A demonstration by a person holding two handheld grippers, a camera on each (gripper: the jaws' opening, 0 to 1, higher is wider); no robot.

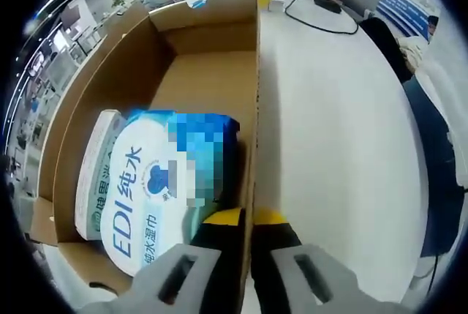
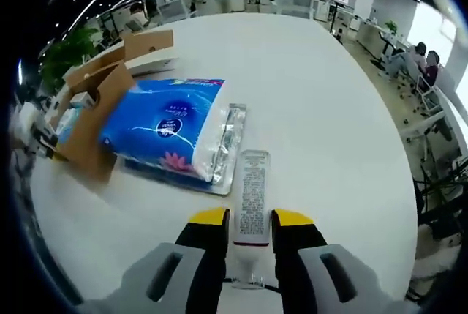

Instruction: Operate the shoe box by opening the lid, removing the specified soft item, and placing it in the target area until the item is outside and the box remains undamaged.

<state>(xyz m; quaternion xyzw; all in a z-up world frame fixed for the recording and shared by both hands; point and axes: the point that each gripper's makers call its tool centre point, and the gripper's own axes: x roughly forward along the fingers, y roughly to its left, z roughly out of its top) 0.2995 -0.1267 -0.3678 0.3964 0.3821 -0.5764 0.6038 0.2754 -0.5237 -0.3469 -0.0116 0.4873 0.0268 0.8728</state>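
A broad white table (image 2: 322,109) carries an open brown cardboard shoe box (image 2: 95,102), a blue plastic pack of tissues (image 2: 164,135) just beside it, a small clear labelled tube (image 2: 252,197), and a black cable (image 1: 322,25).

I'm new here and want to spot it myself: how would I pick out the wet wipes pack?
Find the open cardboard box on the white table. Inside lies a pack near the left tool. It has a big oval white lid printed "EDI" in blue, unlike the blue tissue pack lying outside on the table.
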